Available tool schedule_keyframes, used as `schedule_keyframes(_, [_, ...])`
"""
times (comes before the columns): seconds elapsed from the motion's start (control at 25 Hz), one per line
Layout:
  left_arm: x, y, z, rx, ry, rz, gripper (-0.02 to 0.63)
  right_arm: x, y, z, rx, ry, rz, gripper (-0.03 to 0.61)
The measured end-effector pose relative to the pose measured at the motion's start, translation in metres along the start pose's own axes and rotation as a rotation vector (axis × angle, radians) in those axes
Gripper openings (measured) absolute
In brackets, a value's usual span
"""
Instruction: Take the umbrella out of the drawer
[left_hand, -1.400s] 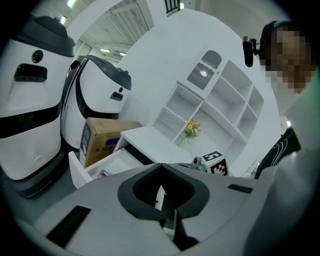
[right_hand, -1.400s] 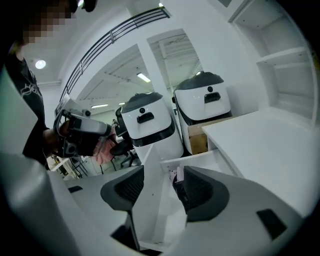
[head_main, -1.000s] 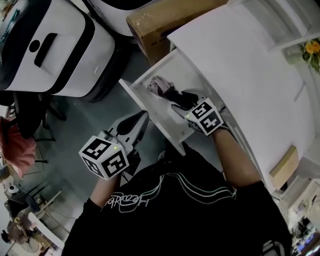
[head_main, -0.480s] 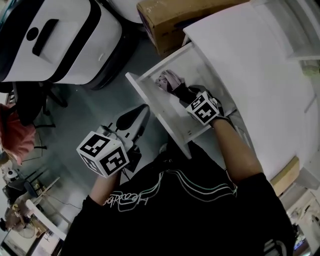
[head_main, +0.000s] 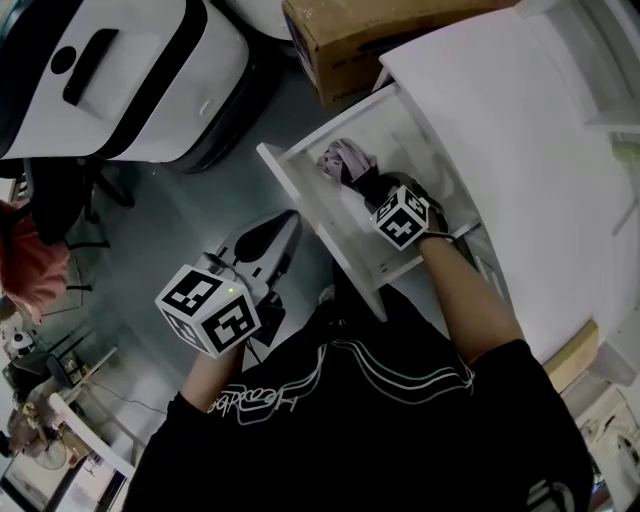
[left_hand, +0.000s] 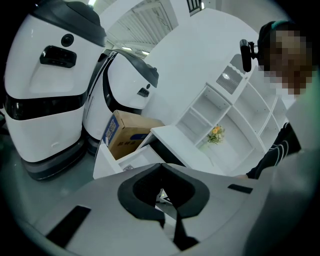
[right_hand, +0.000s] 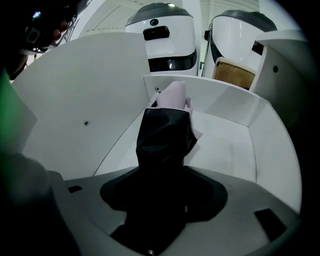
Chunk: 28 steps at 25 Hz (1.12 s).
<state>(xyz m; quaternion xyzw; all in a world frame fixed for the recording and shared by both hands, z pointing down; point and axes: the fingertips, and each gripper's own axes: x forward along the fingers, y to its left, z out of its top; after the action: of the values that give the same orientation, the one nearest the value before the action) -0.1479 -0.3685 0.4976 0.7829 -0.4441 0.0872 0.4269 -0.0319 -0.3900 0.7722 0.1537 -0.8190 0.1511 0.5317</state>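
Apparently right gripper (right_hand: 162, 167) clamps umbrella (right_hand: 166, 127); drawer (right_hand: 90, 90) wall alongside.

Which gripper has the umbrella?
The right gripper, inside the open drawer, shut on the folded umbrella; the left gripper hangs outside the drawer, shut and empty.

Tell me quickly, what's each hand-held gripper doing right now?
Left hand-held gripper: closed, empty.
Right hand-held gripper: closed on the umbrella in the drawer.
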Motion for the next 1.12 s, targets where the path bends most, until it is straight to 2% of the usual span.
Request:
schedule_keyframes(0.56, [-0.011,-0.006,-0.006,0.007,-0.01,-0.001,0.02,-0.001,-0.003,0.001,0.031,0.043,-0.002,0.218])
schedule_keyframes(0.8, [-0.021,-0.014,-0.013,0.013,-0.023,-0.014,0.02,-0.011,0.005,0.006,0.098,0.038,0.021,0.212])
schedule_keyframes(1.12, [-0.045,-0.034,-0.022,0.04,-0.04,-0.051,0.02,-0.052,0.021,0.02,0.184,-0.048,0.017,0.212])
